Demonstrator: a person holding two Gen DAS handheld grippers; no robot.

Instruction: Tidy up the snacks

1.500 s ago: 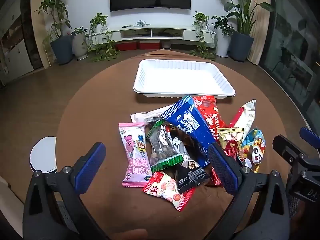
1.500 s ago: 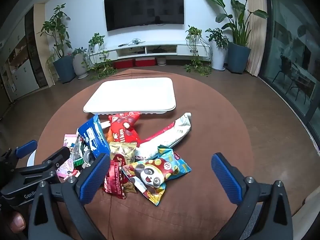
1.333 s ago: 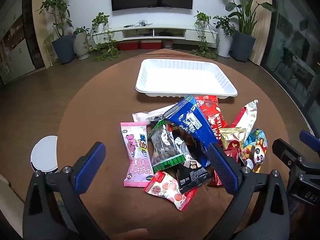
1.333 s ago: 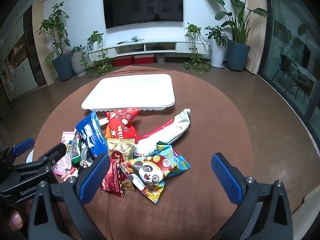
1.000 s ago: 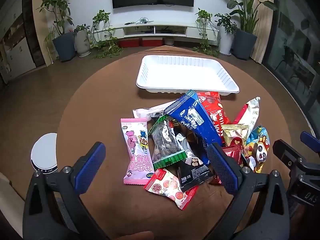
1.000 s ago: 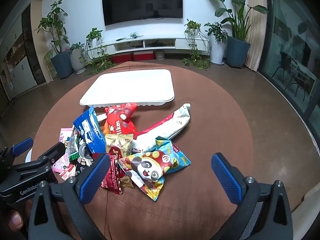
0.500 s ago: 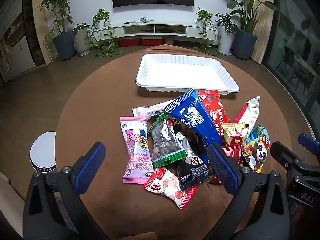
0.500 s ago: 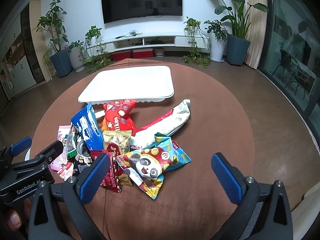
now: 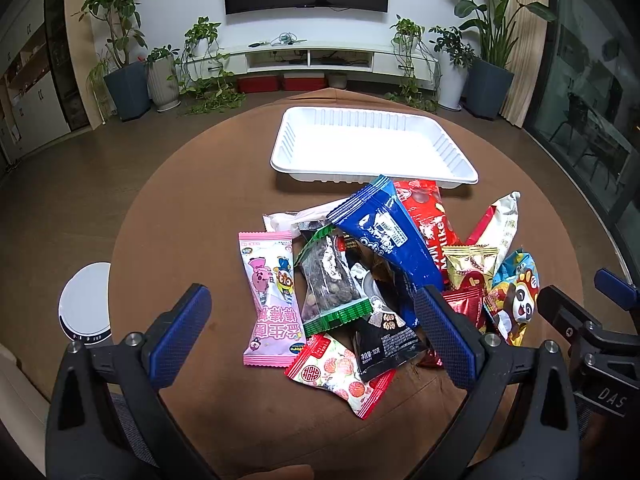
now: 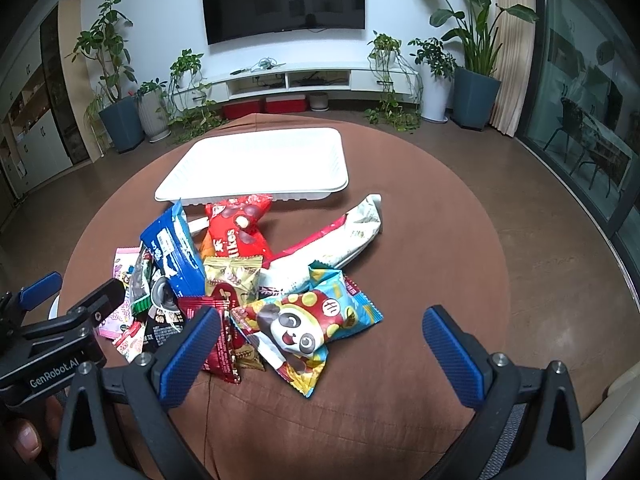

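Both the left gripper (image 9: pixel 312 330) and right gripper (image 10: pixel 320 346) hover spread wide and unladen at frame bottom, framing the snack pile (image 9: pixel 372 276) below the bare white tray (image 9: pixel 460 160), likely choosing a first packet.

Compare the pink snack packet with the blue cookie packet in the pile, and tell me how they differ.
The pink packet lies flat on the brown table; the blue packet is propped on other snacks, its far end raised. The pink packet sits at the pile's left edge, mostly uncovered; the blue packet is in the middle, its near end hidden. The pink packet shows cartoon characters; the blue packet a white label. Both are sealed, outside the white tray.
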